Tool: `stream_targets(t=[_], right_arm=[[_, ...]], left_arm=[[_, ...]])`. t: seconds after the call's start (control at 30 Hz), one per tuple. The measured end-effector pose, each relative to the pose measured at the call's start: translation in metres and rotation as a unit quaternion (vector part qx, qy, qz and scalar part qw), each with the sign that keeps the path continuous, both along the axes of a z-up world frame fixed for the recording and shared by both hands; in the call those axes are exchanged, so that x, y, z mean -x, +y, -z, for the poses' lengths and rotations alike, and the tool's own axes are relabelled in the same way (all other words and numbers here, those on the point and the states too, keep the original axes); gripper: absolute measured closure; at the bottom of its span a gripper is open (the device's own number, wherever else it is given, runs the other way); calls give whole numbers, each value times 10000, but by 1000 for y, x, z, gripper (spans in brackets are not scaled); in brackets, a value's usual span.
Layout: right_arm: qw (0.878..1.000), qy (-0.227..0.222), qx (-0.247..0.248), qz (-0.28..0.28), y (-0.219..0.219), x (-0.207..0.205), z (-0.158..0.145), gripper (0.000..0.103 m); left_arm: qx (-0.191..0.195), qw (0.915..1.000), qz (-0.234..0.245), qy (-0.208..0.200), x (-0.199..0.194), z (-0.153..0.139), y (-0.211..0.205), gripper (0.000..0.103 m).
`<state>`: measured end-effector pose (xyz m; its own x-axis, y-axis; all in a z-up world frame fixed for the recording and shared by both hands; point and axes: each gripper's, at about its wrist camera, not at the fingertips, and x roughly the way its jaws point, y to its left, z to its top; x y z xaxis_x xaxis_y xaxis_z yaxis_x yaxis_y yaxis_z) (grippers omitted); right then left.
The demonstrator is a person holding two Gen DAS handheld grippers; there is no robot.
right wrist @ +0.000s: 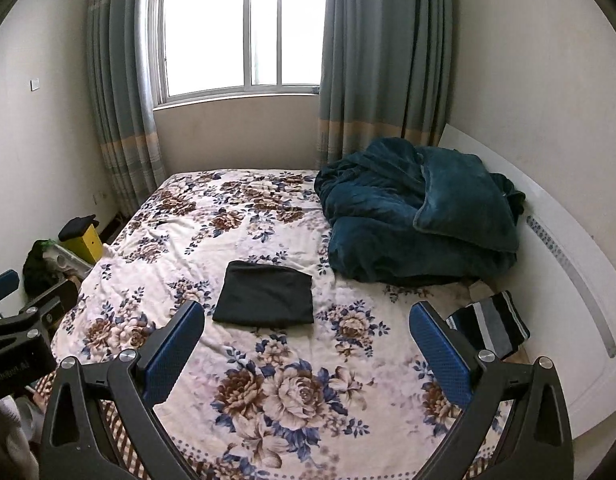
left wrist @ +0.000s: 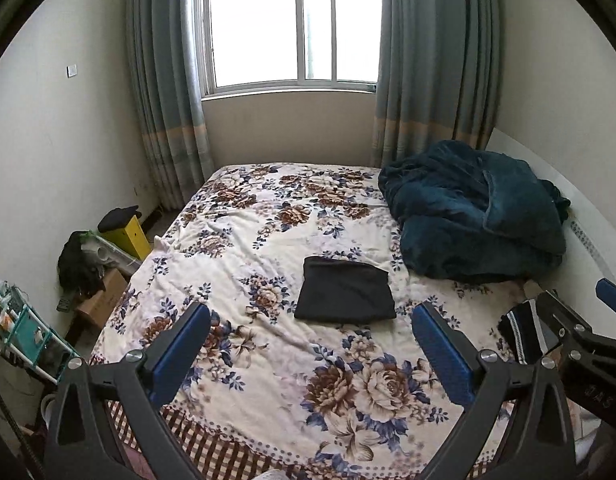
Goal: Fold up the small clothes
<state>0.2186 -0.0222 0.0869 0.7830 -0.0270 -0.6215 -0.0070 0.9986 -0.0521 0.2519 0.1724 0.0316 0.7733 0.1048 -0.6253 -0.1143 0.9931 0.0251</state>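
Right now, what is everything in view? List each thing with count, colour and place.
black garment: 1, black, folded flat mid-bed
striped garment: 1, black, grey and white, right bed edge
blanket: 1, teal, heaped at far right
bedspread: 1, white floral, covering bed
curtains: 2, grey-green, flanking window
yellow box: 1, floor left of bed
left gripper: blue pads, open, empty
right gripper: blue pads, open, empty
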Motion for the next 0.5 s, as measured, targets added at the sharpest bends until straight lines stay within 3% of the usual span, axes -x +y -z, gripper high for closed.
stream_targets(t=[0.5], right_arm=[[9998, -53, -86, -171, -17, -4, -3, 0]], left_arm=[[-140, 9998, -145, -3, 12, -2, -11, 0]])
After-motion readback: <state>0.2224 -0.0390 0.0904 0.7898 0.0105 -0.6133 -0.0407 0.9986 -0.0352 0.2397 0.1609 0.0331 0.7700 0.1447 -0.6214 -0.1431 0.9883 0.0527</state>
